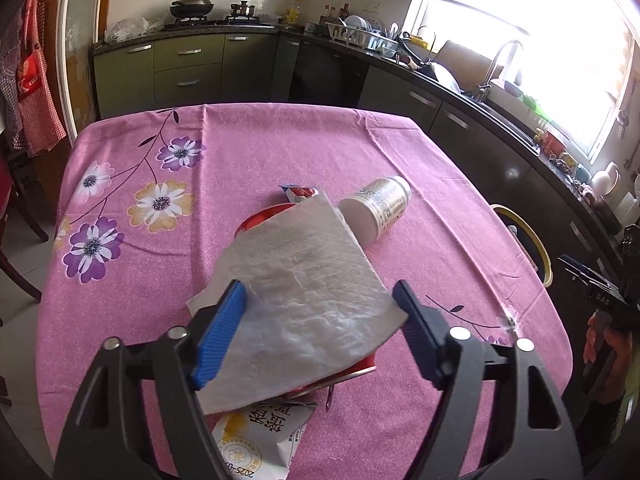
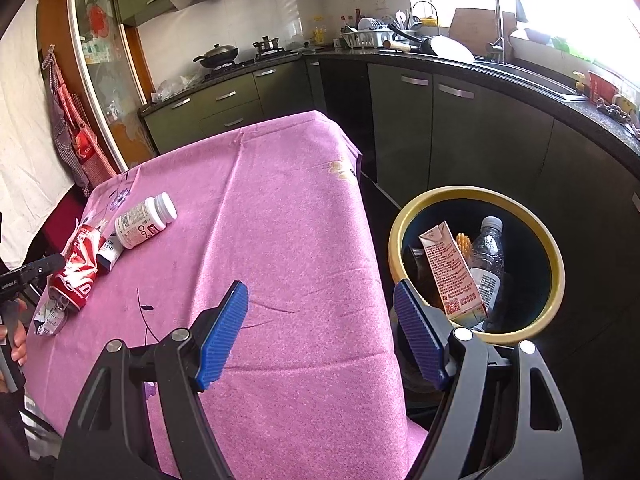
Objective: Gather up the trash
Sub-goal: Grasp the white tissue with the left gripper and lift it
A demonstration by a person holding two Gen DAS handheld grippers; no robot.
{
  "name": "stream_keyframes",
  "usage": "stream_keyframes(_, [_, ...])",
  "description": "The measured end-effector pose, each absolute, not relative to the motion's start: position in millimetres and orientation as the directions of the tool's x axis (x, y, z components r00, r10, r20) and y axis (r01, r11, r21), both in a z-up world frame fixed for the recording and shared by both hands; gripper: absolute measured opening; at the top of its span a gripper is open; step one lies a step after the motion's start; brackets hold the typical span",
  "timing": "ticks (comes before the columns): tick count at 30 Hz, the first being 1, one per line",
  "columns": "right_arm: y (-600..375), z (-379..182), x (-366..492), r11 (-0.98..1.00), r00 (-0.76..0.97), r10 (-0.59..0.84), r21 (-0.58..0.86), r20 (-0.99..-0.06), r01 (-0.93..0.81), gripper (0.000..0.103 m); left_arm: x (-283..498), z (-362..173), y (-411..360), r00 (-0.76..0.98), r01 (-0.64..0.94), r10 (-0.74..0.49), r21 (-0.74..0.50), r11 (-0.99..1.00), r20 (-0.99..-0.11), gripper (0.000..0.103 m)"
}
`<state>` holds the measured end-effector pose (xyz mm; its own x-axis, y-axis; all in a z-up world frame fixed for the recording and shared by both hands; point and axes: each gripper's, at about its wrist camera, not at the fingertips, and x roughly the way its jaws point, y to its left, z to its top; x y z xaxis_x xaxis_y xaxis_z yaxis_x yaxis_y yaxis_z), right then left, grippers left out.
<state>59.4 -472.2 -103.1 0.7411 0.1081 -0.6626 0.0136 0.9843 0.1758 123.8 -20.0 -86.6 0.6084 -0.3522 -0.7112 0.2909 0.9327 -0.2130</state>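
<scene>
In the left wrist view a white paper napkin lies between the wide-apart blue pads of my left gripper. The napkin drapes over a crushed red can. A white pill bottle lies on its side just beyond, and a snack wrapper sits below the napkin. My right gripper is open and empty over the table's right edge. The can and bottle lie far to its left. A gold-rimmed bin stands to its right, holding a carton and a plastic bottle.
The table wears a pink flowered cloth. Dark kitchen cabinets and a counter with sink run behind and to the right. Wooden chairs stand at the table's left. The bin rim also shows in the left wrist view.
</scene>
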Motion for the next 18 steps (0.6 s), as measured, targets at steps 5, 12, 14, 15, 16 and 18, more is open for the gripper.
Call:
stream_keyframes(5, [-468, -103, 59, 0.984, 0.742, 0.118, 0.177, -0.66, 0.001, 0.075, 127, -89, -14, 0.598, 0.279, -0.37, -0.249, 0.928, -0.711, 0.046])
stream_keyframes(12, [-467, -101, 59, 0.984, 0.745, 0.121, 0.176, -0.656, -0.005, 0.075, 120, -82, -11, 0.612, 0.286, -0.371, -0.242, 0.927, -0.698, 0.025])
stream_keyframes(14, [-466, -101, 59, 0.984, 0.745, 0.124, 0.176, -0.656, -0.009, 0.075, 118, -79, -8, 0.613, 0.288, -0.378, -0.249, 0.925, -0.694, 0.023])
stream_keyframes(15, [-466, -100, 59, 0.984, 0.744, 0.125, 0.176, -0.656, -0.011, 0.075, 117, -78, -8, 0.612, 0.289, -0.381, -0.252, 0.924, -0.693, 0.022])
stream_keyframes(16, [-465, -101, 59, 0.984, 0.743, 0.127, 0.175, -0.657, -0.013, 0.075, 116, -77, -7, 0.612, 0.29, -0.384, -0.255, 0.922, -0.691, 0.022])
stream_keyframes(18, [-465, -100, 59, 0.984, 0.743, 0.129, 0.176, -0.657, -0.016, 0.075, 114, -74, -5, 0.617, 0.29, -0.389, -0.262, 0.921, -0.684, 0.022])
